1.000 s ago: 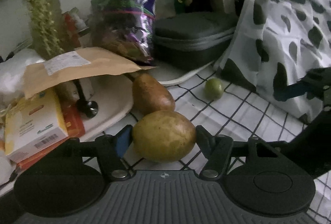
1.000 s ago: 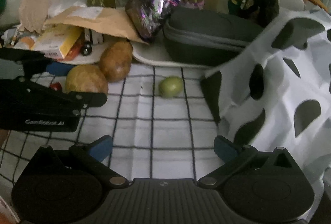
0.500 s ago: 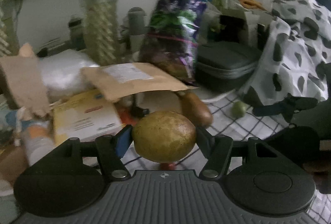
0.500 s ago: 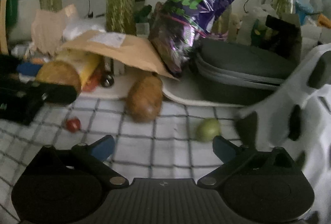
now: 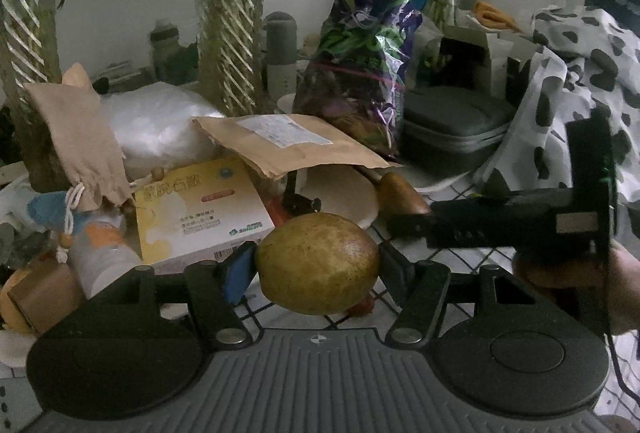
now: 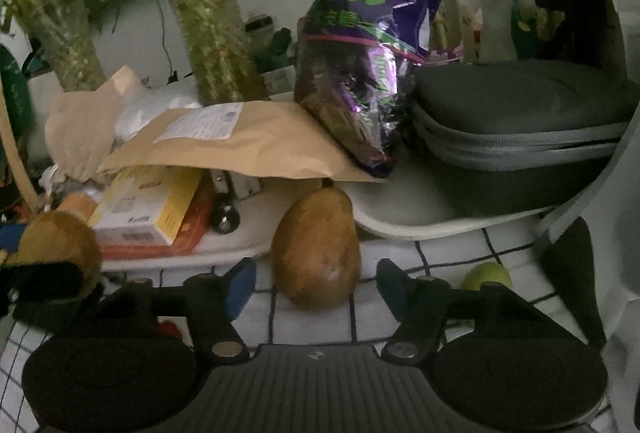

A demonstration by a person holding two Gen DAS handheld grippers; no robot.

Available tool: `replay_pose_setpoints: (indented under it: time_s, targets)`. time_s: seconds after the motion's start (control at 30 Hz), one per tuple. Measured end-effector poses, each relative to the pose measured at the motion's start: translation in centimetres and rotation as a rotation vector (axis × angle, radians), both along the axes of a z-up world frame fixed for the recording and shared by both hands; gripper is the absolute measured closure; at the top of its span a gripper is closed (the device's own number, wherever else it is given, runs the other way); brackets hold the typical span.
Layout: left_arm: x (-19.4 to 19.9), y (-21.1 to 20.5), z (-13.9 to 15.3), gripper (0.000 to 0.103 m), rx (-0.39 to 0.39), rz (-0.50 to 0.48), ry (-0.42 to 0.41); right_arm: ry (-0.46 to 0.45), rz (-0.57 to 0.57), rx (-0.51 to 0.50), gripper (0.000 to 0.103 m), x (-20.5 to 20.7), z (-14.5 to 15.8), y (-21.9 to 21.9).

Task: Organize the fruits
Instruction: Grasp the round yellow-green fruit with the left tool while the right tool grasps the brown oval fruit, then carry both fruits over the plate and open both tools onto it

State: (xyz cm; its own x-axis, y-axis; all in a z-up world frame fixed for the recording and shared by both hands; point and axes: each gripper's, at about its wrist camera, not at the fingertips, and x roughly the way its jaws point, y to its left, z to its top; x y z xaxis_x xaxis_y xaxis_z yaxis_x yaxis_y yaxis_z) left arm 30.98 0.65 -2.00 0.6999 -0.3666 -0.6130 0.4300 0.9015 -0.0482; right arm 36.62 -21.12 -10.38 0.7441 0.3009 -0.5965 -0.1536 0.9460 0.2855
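Observation:
My left gripper (image 5: 318, 267) is shut on a round yellow-brown pear (image 5: 318, 263) and holds it above the checked cloth; the held pear also shows at the left edge of the right wrist view (image 6: 60, 245). My right gripper (image 6: 316, 283) is open, its fingers on either side of a brown pear (image 6: 318, 249) that lies on the cloth, not touching it. This brown pear also shows in the left wrist view (image 5: 400, 195), partly behind the right gripper. A small green fruit (image 6: 488, 275) lies to the right. A small red fruit (image 6: 170, 329) lies on the cloth at the left.
A tan envelope (image 6: 236, 145), a yellow box (image 5: 196, 209), a purple snack bag (image 6: 372, 45), a grey zip case (image 6: 520, 125) and plant vases crowd the back. A white tray (image 6: 420, 221) lies under the case. A cow-print cloth (image 5: 580, 73) hangs at the right.
My left gripper has lifted the round pear and drawn back to the left. My right gripper has moved forward and left, and the brown pear now sits between its open fingers.

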Motion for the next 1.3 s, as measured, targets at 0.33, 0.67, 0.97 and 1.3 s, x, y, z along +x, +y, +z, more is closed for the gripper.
replay_pose_setpoints:
  time_s: [0.33,0.67,0.97,1.3]
  targets:
    - [-0.1,-0.7,-0.4,0.040,0.013,-0.024,0.008,-0.006,0.053,-0.062,0.054,0.5,0.2,0.5]
    - [-2.0,-1.2,0.5,0.040,0.032,-0.017,0.011,-0.007,0.104,-0.129,0.054,-2.5,2.4,0.4]
    - [-5.0,-1.8,1.9,0.040,0.031,-0.022,0.000,-0.028,0.141,-0.196,0.054,-6.6,5.2,0.4]
    - [-9.1,-2.4,3.2,0.040,0.021,-0.041,-0.016,-0.046,0.207,-0.231,0.054,-11.3,6.8,0.9]
